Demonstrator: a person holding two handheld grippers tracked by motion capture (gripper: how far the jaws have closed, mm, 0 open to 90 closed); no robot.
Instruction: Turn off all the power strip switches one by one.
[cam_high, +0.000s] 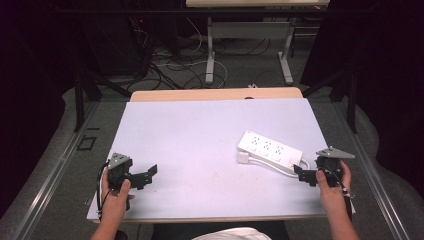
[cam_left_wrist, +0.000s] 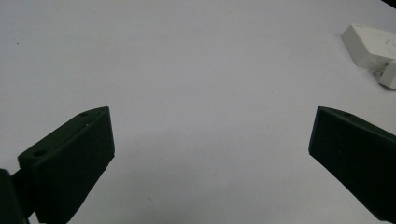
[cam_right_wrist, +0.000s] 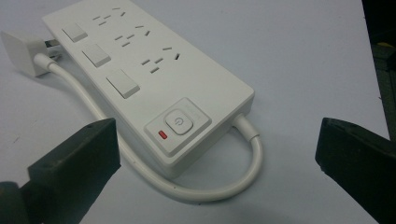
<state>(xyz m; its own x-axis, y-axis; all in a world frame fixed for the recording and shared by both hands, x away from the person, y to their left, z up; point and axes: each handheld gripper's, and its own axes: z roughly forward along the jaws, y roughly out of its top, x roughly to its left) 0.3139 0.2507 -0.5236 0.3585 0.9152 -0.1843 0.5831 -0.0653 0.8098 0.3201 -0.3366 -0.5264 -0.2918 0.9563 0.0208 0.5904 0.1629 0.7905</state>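
Note:
A white power strip (cam_high: 270, 149) lies at the right of the white table (cam_high: 200, 130), its cable (cam_high: 280, 170) looped along its near side to a white plug (cam_high: 243, 158) at its left end. My right gripper (cam_high: 301, 175) sits just right of the strip, open and pointing at it. In the right gripper view the strip (cam_right_wrist: 154, 70) shows three switches, a round power button (cam_right_wrist: 180, 122) and a red mark (cam_right_wrist: 162, 135); my right gripper (cam_right_wrist: 217, 126) holds nothing. My left gripper (cam_high: 148, 177) rests open at the near left; between its jaws (cam_left_wrist: 210, 121) is bare table.
A wooden table edge (cam_high: 215, 94) shows behind the white surface. Beyond it on the floor lie cables (cam_high: 170, 70) and the legs of another desk (cam_high: 210, 55). The left gripper view catches the strip's end (cam_left_wrist: 369, 44) and the plug (cam_left_wrist: 389, 74) far right.

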